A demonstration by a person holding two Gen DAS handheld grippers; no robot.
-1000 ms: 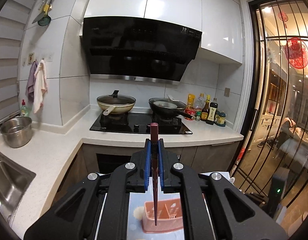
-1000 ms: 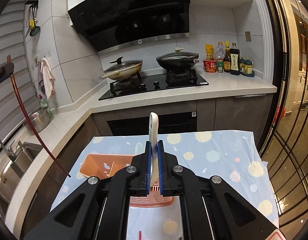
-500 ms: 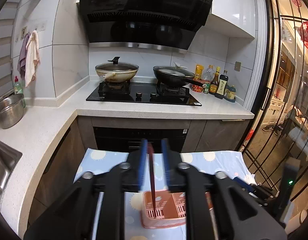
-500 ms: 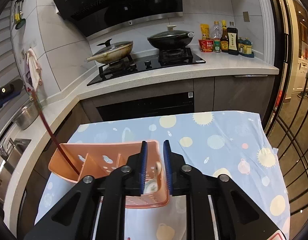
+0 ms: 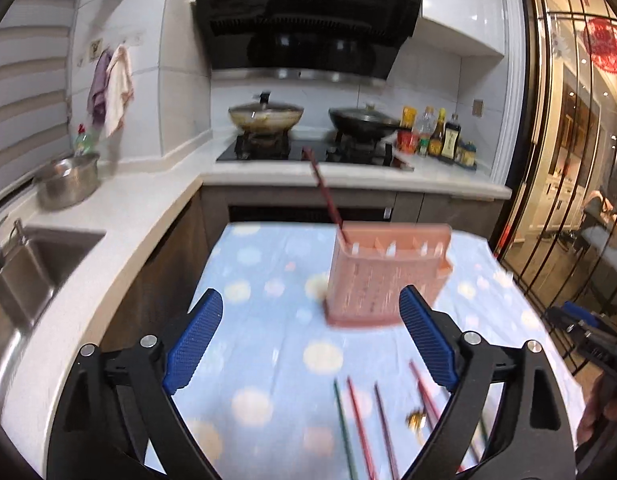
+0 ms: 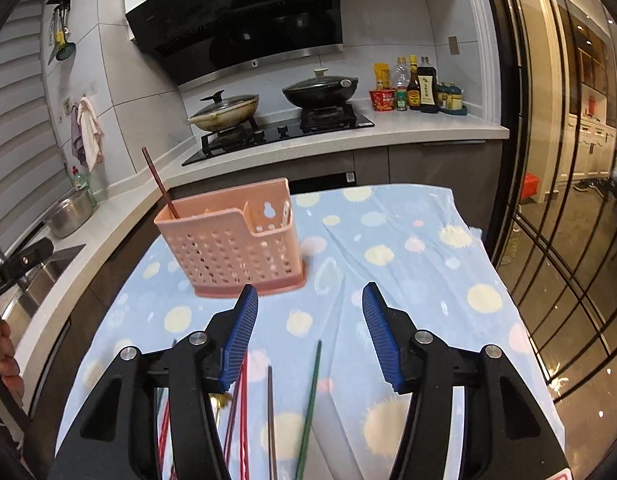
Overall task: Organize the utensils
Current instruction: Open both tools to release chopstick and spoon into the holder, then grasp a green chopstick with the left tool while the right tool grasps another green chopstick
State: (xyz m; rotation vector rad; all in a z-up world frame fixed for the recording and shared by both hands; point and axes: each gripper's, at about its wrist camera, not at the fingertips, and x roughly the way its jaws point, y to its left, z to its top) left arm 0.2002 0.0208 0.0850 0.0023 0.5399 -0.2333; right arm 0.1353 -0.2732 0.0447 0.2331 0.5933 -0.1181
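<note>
A pink perforated utensil holder [image 5: 388, 276] [image 6: 232, 244] stands on the blue spotted tablecloth [image 6: 408, 264]. A dark red chopstick [image 5: 324, 192] [image 6: 158, 184] leans out of its left compartment. My left gripper [image 5: 310, 300] is just short of the holder, its jaws opening wide with nothing between them. My right gripper [image 6: 310, 292] is also in front of the holder, jaws opening and empty. Several loose chopsticks [image 5: 360, 428] [image 6: 310, 400] lie on the cloth under both grippers, red, dark and green, with a small gold utensil [image 6: 222, 398] among them.
Behind the table runs a counter with a hob [image 6: 280, 132], two lidded woks and sauce bottles [image 6: 420, 88]. A sink [image 5: 24, 264] and a steel pot [image 5: 66, 180] are to the left. Glass doors [image 6: 568, 160] are to the right. A hand [image 6: 4, 356] shows at the left edge.
Both grippers were shut, left on the dark red chopstick, right on a white spoon. Both let go over the holder, opened, and drew back and down. The chopstick now stands in the holder.
</note>
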